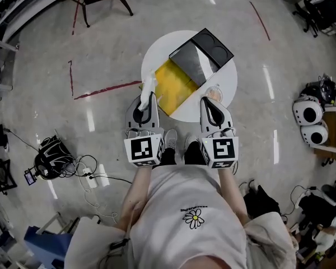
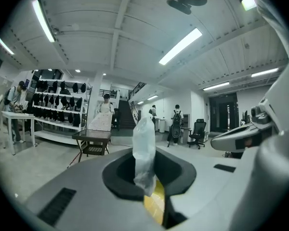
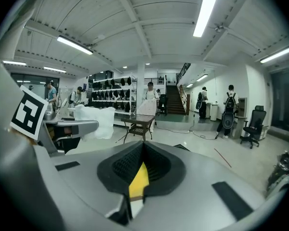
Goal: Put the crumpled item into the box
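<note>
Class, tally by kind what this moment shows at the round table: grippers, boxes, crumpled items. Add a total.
Grippers: 2, the left gripper and the right gripper
Boxes: 1, the open box
Crumpled items: 1, the crumpled item in the left jaws
Total: 4
</note>
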`<state>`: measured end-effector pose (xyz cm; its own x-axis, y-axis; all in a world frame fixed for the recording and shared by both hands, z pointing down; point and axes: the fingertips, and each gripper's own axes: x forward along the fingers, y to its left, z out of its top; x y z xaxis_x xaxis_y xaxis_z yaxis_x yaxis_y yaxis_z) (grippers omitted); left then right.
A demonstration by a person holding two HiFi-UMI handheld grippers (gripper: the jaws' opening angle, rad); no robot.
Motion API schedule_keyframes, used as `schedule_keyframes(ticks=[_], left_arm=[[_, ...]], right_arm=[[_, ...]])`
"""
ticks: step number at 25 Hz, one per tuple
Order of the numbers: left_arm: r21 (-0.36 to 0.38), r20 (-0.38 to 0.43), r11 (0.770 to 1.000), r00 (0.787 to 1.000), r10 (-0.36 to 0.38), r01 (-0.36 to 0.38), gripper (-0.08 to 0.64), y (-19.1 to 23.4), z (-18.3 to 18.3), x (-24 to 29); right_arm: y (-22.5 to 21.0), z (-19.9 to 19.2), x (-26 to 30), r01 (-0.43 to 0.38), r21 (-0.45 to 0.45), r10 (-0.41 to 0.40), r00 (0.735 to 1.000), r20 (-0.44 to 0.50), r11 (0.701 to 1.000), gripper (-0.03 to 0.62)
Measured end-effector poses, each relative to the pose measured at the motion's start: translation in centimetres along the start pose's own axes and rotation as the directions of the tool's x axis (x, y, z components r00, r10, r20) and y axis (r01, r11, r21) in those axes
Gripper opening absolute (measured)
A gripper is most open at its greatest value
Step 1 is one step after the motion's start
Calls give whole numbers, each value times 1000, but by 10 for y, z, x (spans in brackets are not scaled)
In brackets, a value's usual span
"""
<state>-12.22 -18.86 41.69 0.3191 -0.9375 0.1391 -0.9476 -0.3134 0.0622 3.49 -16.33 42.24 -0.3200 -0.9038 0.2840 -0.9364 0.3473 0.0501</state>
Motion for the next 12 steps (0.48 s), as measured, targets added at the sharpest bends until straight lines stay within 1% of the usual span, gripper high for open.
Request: schedule_keyframes(ticks=[4, 7, 9, 12], left_arm=[[1, 21, 1000, 1000, 8, -8, 41, -9, 6, 14], [-6, 34, 999, 998, 49, -49, 41, -7, 14, 22], [2, 40, 997, 996, 75, -75, 41, -8, 18, 25], [8, 54, 994, 993, 105, -105, 41, -8, 23, 30]], right_arm=[[-16, 7, 11, -21, -9, 21, 1000, 21, 1000, 3], [-21, 12, 20, -48, -25, 49, 998, 38, 999, 3], [-26, 16, 23, -61, -38, 63, 997, 52, 997, 3], [-36, 20, 29, -66, -58, 70, 995, 69, 996, 3]])
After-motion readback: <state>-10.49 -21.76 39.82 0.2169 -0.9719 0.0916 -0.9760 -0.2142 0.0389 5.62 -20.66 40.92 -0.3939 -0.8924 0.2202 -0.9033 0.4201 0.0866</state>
